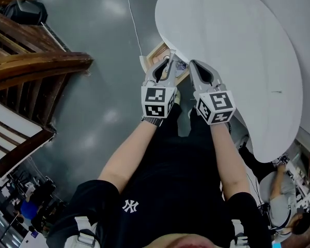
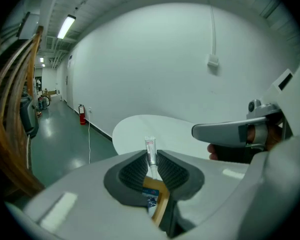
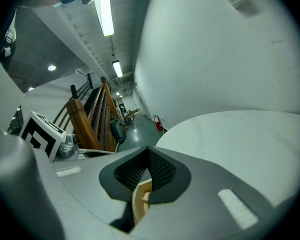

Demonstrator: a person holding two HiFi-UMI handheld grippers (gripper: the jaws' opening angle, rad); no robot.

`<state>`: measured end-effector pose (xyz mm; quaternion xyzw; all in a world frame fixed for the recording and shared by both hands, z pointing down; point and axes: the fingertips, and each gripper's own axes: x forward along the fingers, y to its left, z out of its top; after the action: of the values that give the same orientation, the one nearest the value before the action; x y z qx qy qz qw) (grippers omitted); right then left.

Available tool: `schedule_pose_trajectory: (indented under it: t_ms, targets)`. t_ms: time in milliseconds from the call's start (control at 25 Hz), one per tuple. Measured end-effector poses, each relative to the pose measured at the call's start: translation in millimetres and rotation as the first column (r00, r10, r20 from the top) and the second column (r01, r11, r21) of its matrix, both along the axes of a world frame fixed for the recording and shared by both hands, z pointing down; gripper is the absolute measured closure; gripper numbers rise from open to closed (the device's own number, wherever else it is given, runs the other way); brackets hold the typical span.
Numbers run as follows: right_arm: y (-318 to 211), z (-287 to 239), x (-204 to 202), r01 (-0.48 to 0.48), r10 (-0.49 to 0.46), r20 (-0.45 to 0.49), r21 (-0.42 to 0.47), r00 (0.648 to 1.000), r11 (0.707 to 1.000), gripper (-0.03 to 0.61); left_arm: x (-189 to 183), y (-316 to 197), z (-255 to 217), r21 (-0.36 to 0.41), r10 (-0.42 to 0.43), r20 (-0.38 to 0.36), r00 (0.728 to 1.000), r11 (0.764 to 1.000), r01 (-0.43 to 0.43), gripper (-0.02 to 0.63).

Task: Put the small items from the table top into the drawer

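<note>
Pinching a tube [image 2: 150, 148] upright between the jaws of the left gripper [image 2: 151, 155], crimped end up. Hovering with it over the open wooden drawer [image 1: 154, 54], tucked under the edge of the white table [image 1: 237, 40]. Below the tube, inside the drawer, a blue item [image 2: 150, 200], too small to tell. Holding the right gripper [image 3: 148, 156] just beside the left, jaws pressed together on nothing, drawer wood showing beneath.

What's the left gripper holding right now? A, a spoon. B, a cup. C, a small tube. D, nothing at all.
C: in the left gripper view, the left gripper has its jaws shut on a small tube standing upright between them.
</note>
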<state>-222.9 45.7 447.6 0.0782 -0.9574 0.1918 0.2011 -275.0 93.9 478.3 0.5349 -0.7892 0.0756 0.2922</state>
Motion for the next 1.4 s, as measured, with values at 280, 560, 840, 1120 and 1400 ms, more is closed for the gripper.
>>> schedule_pose_trajectory:
  t_ms: [280,560,840,1120,1400]
  targets:
    - [2.7,23.9,-2.3,0.01,-0.01,-0.029,0.003,1.0,1.0,0.555,-7.4,14.3,39.7,-0.037,-0.047,-0.053,0.998,0.998,0.045,0.554]
    - [5.3,42.9,1.7,0.011,-0.011,-0.042,-0.002,0.999,1.0,0.555,-6.6,22.9,72.2,-0.072,-0.081,-0.09,0.993,0.995,0.074,0.554]
    - [1.9,45.5,-0.2,-0.008,0.008,-0.013,0.024,1.0,1.0,0.555,-9.6,29.0,102.4,-0.109,-0.106,-0.132,0.986,0.99,0.092,0.554]
    - [-3.9,51.9,2.1,-0.032,0.032,-0.014,0.027,0.999,0.999,0.555,-12.4,27.8,119.7,-0.14,-0.114,-0.154,0.981,0.986,0.093,0.552]
    - [-12.9,55.2,4.6,-0.045,0.046,-0.015,0.03,0.999,0.999,0.555,-12.5,21.3,128.1,-0.144,-0.116,-0.168,0.979,0.985,0.092,0.537]
